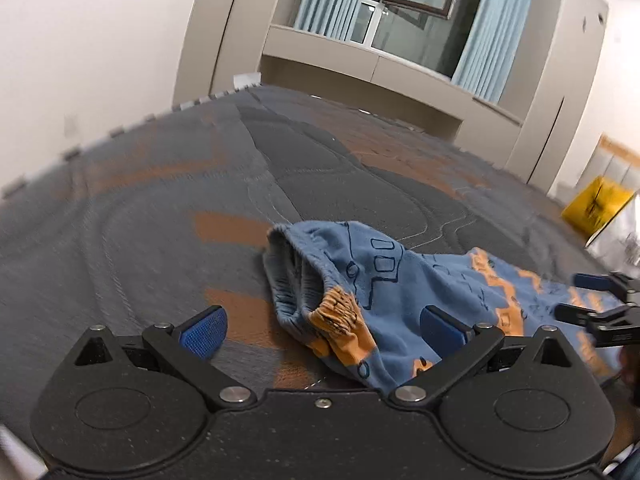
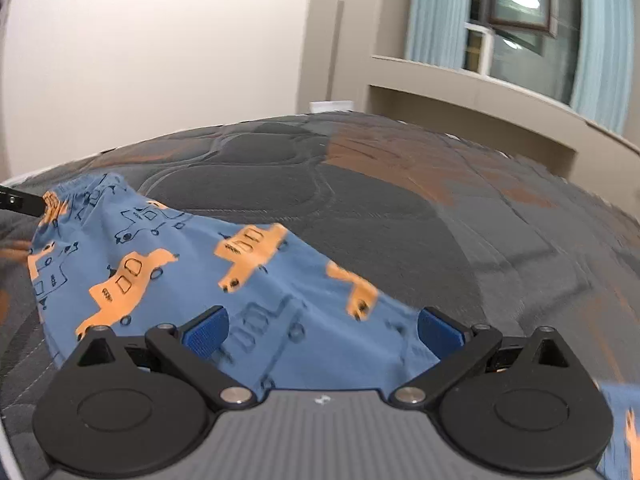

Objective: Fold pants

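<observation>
Small blue pants (image 1: 392,300) with orange truck prints lie crumpled on a grey and orange quilted mattress (image 1: 160,200). The elastic waistband opening faces left in the left wrist view. My left gripper (image 1: 322,326) is open, its blue pads on either side of the waistband end, just above the cloth. My right gripper (image 2: 322,326) is open over the other part of the pants (image 2: 192,272). The right gripper also shows at the right edge of the left wrist view (image 1: 596,300). Neither gripper holds cloth.
The mattress (image 2: 400,200) stretches far ahead and to both sides. A yellow object (image 1: 596,204) stands off the bed at the right. A window with blue curtains (image 1: 400,4) and beige cabinets lie beyond the far edge.
</observation>
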